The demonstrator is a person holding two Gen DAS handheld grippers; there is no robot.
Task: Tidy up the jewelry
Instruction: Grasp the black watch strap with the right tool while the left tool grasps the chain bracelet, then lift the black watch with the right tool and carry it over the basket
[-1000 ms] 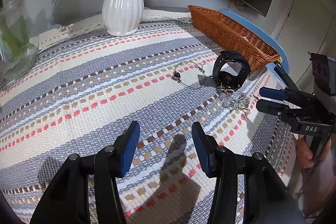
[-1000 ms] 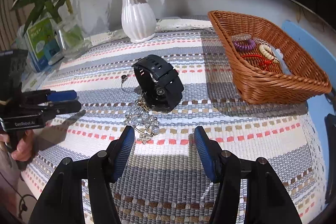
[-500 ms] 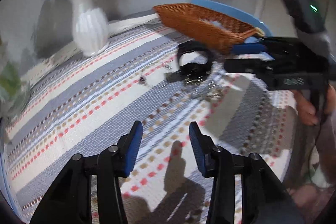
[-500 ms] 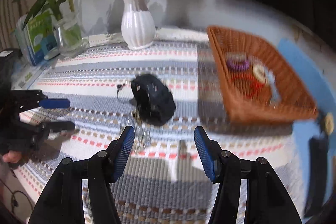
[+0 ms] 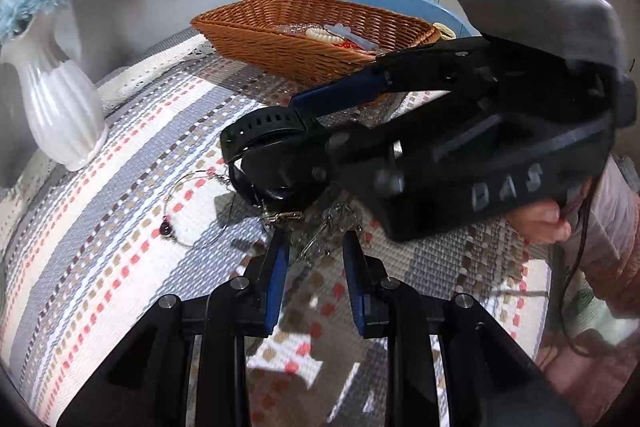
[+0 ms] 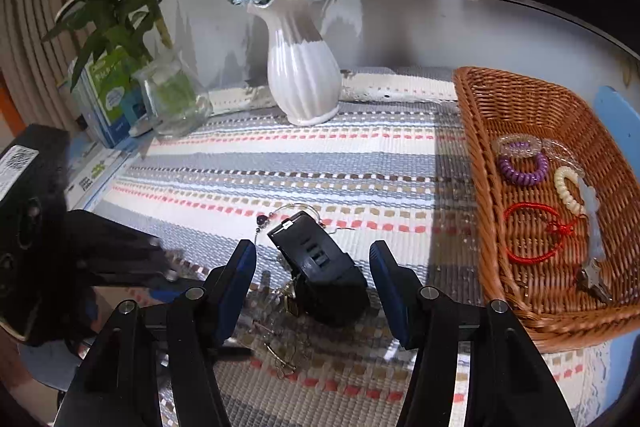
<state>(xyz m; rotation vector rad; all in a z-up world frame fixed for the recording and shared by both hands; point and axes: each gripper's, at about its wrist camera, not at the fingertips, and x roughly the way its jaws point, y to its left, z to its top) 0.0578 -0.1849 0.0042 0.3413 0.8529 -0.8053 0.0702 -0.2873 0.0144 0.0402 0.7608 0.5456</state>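
Striped woven cloth (image 6: 320,155) in grey, cream and coral is covering the table, with a white ribbed vase (image 6: 302,83) standing at the upper middle of the right wrist view and a brown wicker basket (image 6: 472,131) sitting at the right edge, already holding several bracelets.

At centre-bottom of that view a black rubber-strapped watch (image 6: 320,259) is lying on the cloth, buckled into a loop and resting on its side. Its long axis is running from upper left to lower right, with the strap end pointing up-left. Just beside it are lying a thin wire bangle with a dark bead (image 5: 188,211) and a tangle of clear-bead chain (image 6: 280,327).

The right gripper (image 6: 312,267) is bracketing the watch with fingers wide apart — not yet touching. The left gripper (image 5: 312,255) is also standing apart, over the chain.

The watch is probably light, its strap soft and springy; pinching across the stiff case looks safer than squeezing the loop.
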